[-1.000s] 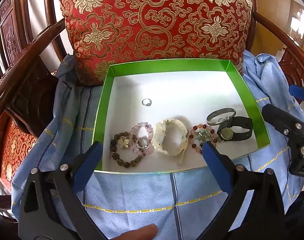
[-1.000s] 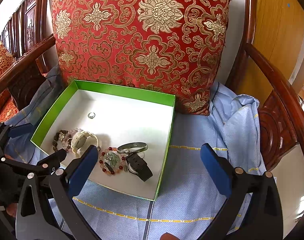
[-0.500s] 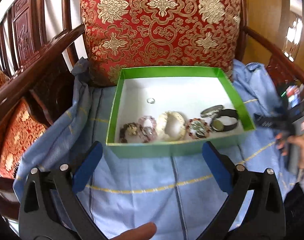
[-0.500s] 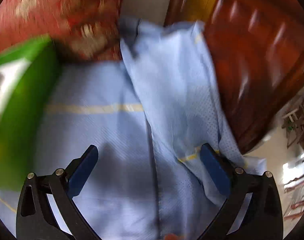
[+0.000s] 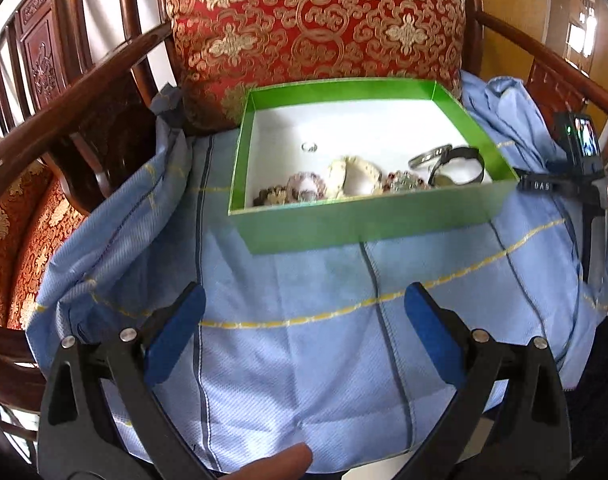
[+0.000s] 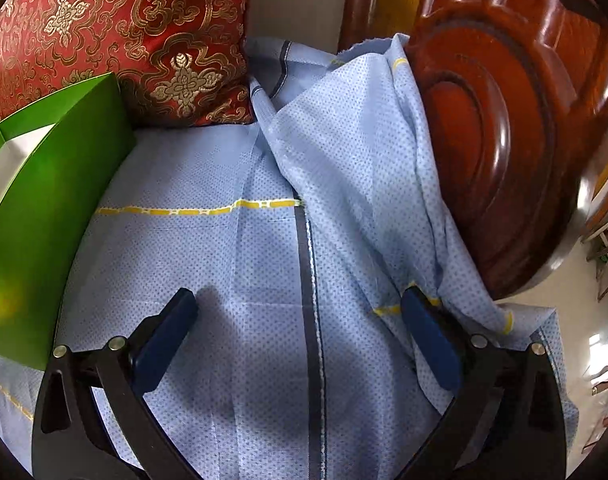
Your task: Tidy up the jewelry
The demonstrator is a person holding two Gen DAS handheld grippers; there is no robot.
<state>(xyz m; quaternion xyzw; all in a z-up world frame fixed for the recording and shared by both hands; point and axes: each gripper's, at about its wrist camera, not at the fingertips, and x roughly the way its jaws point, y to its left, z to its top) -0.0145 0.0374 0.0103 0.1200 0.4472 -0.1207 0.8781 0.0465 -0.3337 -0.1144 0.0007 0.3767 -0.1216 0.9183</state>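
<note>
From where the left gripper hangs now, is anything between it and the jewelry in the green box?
Only the box's near wall. The left gripper is open over bare blue cloth, and the bracelets lie just behind that wall, so approach from above.

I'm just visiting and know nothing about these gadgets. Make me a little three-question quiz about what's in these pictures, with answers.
1. True or false: the small ring lies apart from the other jewelry in the green box.
2. Multiple choice: the left gripper is A) shut on a bracelet, B) open and empty, C) inside the box.
3. Fill in: the box sits on a blue ___ spread over the chair seat.

Key: 1 true; 2 B; 3 cloth. The right gripper is open too, over bare cloth beside the box.
</note>
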